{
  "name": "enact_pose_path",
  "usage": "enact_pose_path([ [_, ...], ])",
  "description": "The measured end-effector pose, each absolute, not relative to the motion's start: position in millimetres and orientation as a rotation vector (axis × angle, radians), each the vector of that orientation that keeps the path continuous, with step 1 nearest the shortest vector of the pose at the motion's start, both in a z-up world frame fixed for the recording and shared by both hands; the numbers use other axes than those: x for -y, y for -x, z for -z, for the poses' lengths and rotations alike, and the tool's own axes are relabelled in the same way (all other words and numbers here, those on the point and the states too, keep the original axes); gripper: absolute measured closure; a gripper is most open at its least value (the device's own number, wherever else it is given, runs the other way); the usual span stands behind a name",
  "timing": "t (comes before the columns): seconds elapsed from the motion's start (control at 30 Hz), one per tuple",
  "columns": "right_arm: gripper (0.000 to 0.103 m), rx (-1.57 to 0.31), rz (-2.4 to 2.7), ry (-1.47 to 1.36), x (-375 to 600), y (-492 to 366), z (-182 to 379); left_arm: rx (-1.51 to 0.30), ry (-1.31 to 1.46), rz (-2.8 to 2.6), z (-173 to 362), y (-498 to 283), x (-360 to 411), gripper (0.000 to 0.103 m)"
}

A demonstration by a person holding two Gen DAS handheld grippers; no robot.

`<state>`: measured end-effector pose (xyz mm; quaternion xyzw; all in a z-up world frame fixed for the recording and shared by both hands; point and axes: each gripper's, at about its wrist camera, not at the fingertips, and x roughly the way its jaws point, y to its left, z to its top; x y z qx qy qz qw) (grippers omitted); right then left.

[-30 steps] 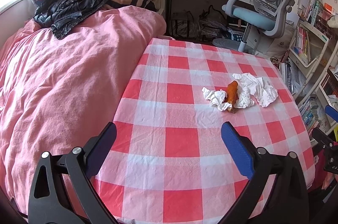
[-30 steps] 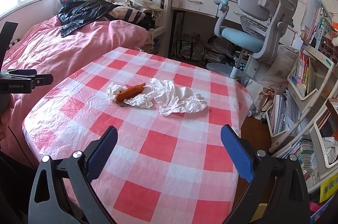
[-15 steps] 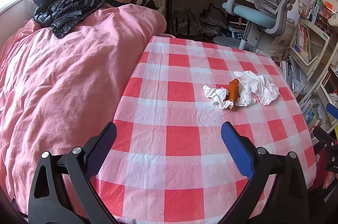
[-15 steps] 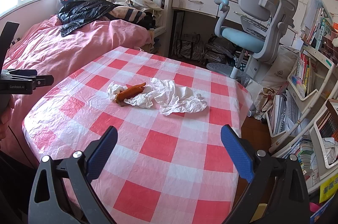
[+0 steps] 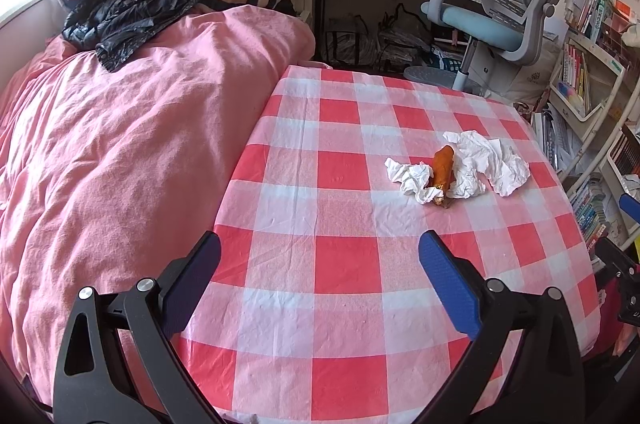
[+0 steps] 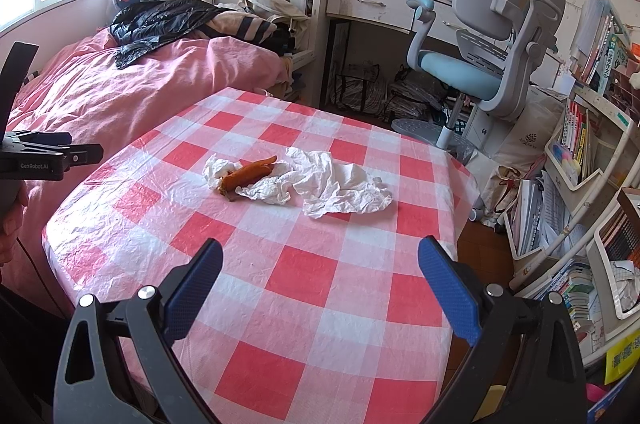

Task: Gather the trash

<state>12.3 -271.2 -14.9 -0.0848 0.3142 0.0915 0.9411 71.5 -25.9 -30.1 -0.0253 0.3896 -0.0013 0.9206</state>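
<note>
Both claws, left gripper (image 5: pixel 319 256) and right gripper (image 6: pixel 320 262), hover released; crumpled tissues (image 6: pixel 320 182) at twelve o'clock half-hide an orange scrap (image 6: pixel 248 174).

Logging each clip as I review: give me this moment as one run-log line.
left gripper: open, empty | right gripper: open, empty | trash: crumpled tissues and orange food scrap on checkered table, untouched

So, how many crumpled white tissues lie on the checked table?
2: a small tissue left of the orange food scrap, and a large tissue right of it, seemingly touching it.
</note>
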Motion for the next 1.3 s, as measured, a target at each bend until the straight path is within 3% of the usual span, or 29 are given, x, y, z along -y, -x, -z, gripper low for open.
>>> enact_pose_path([
  [0.77,0.009,-0.644,-0.224,0.186,266,-8,18,-0.841,0.072,-0.002,46,-73,7,0.008],
  [1.3,0.009,-0.629,-0.346,0.070,283,-8,9,-0.907,0.075,0.112,80,-145,45,0.008],
])
